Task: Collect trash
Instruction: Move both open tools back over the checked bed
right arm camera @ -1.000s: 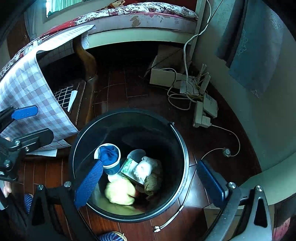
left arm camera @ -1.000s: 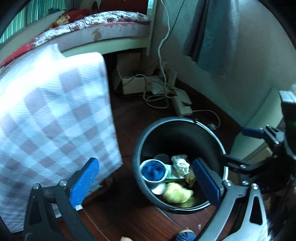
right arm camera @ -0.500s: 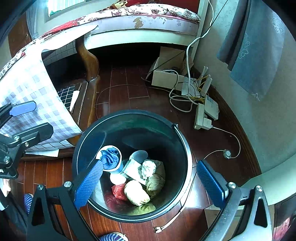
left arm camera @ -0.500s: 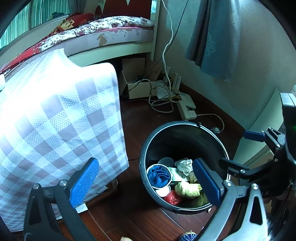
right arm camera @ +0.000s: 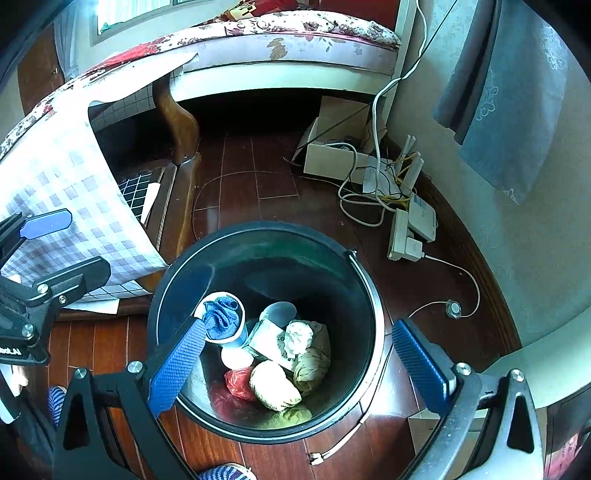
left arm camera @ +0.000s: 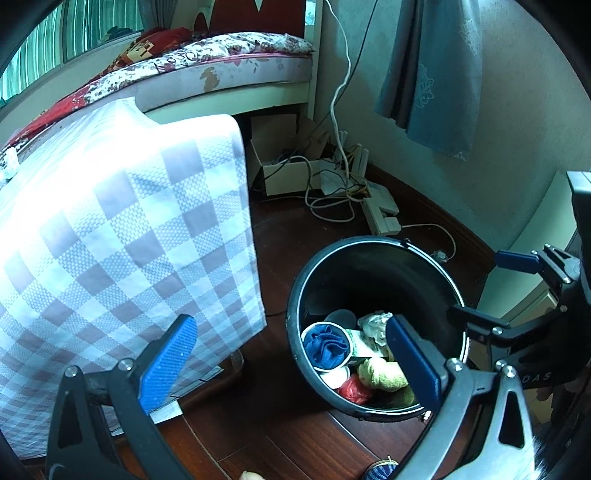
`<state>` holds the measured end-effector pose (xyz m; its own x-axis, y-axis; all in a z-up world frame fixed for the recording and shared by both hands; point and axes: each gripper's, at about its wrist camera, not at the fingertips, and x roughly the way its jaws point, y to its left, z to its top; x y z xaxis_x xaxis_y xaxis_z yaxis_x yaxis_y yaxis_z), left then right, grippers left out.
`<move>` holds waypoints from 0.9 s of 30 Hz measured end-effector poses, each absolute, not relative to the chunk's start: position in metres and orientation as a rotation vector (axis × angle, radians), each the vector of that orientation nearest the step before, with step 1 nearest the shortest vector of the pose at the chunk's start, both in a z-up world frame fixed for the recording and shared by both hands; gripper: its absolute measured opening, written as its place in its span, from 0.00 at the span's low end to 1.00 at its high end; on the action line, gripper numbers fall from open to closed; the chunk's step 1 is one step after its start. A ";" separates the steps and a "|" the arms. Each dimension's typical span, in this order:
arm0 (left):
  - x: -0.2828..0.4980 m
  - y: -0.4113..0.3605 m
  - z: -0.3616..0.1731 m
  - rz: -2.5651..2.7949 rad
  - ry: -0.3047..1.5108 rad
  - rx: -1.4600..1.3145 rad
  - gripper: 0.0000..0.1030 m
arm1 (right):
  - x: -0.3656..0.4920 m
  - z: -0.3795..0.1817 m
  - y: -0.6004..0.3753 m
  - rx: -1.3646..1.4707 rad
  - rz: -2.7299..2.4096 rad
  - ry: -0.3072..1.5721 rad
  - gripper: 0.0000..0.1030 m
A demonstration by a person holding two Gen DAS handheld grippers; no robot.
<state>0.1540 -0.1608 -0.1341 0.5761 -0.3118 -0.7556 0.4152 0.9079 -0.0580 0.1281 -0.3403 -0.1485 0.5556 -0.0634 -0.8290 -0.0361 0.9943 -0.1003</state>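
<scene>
We hold both tongs spread wide and empty: the left tongs (left arm camera: pixel 291 365) beside the black bin (right arm camera: pixel 184 280), the right tongs (right arm camera: pixel 295 363) above it. Trash (right arm camera: pixel 291 354) lies piled in the bin's bottom on the wooden floor (right arm camera: pixel 258 177). Beyond are the checked cloth (left arm camera: pixel 122 229), cables (right arm camera: pixel 369 184) and bed (right arm camera: pixel 288 33).

A bin (right arm camera: pixel 266 236) stands on the floor (right arm camera: pixel 240 173), holding a cup (right arm camera: pixel 225 325) with a cloth (right arm camera: pixel 221 316) in it at the left and wads (right arm camera: pixel 273 384) to its right. A desk cloth (left arm camera: pixel 122 236) hangs left of the bin. Behind lie a box (right arm camera: pixel 332 158) and cables (right arm camera: pixel 365 199), with the bed (right arm camera: pixel 288 48) beyond.
</scene>
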 end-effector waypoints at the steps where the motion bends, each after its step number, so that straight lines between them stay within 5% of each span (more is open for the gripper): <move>1: 0.154 -0.160 -0.134 -0.429 0.860 0.128 0.99 | 0.128 -0.148 -0.340 -0.109 -0.016 0.982 0.99; 27: 0.129 -0.114 -0.107 -0.349 0.811 0.090 0.99 | 0.113 -0.123 -0.302 -0.139 0.007 0.927 0.99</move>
